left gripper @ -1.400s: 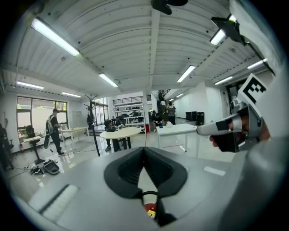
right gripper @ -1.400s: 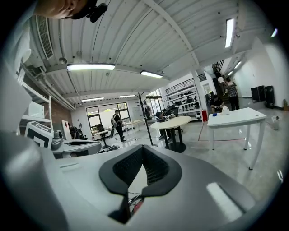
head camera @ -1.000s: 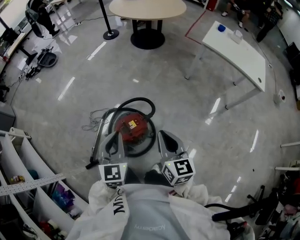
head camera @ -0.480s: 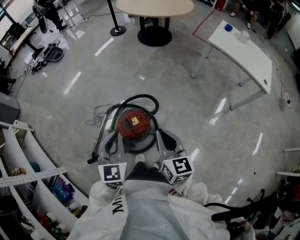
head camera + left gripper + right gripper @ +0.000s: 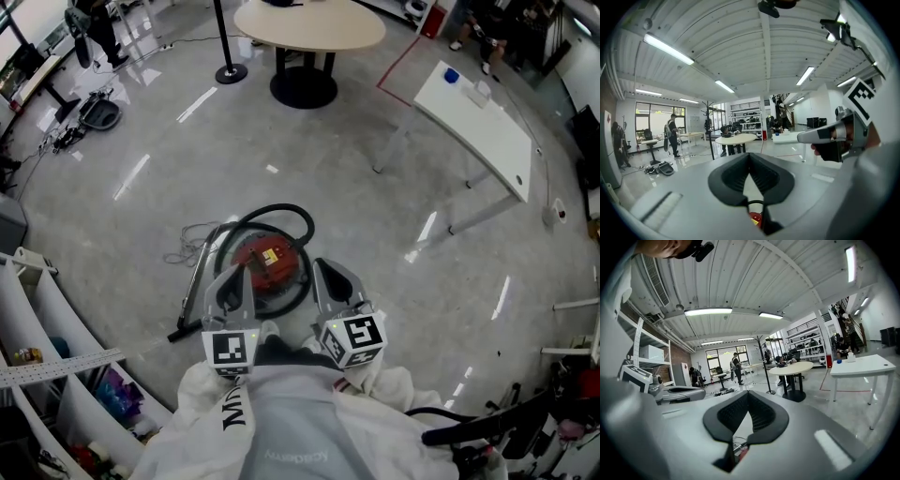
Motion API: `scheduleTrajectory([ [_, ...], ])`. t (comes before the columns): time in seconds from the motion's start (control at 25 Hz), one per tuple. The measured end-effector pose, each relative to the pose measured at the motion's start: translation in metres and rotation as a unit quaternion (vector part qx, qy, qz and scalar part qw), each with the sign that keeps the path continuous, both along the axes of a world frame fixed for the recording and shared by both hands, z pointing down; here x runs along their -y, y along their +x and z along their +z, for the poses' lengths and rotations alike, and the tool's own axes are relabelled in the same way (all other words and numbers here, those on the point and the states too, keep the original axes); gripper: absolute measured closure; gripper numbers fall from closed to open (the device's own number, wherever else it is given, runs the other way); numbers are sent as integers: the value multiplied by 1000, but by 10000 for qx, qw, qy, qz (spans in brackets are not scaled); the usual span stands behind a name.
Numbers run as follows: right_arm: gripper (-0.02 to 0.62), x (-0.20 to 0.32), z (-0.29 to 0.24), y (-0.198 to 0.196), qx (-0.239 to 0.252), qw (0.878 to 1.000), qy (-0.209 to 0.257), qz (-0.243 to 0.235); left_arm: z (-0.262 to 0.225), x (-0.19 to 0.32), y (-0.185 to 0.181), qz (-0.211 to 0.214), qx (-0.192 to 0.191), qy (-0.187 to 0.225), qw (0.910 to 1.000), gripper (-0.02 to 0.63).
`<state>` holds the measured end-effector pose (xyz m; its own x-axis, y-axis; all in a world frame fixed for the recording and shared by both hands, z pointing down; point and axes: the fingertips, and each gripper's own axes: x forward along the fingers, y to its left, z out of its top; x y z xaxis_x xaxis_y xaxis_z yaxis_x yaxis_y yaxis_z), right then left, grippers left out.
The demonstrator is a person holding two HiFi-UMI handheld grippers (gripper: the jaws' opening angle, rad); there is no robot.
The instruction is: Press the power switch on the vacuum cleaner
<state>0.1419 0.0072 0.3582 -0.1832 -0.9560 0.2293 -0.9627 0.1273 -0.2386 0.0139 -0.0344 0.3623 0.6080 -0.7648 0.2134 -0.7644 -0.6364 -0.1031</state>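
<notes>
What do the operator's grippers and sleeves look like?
The left gripper and right gripper match: grey moulded shells, each tapering to two jaws lined with black ribbed pads. Each carries a white cube with black square markers. No cables show. The person's sleeves are white, part of a white garment with dark lettering.

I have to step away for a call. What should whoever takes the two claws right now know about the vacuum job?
Left claw: shut, empty, held out pointing forward.
Right claw: shut, empty, held alongside it.
The red vacuum cleaner sits on the floor just ahead of the person. Its black hose is looped round it, and a metal tube lies to its left.
Done: nothing; neither claw touches the vacuum.
Left: find the power switch (not clear from these views), lower a claw and press it.
</notes>
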Motion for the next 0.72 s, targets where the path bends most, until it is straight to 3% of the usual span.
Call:
scheduleTrajectory([
  [0.72,595,22,-5,-45,-275,9994,-12,186,-3,33,-43,97,-312,83,9994,606],
])
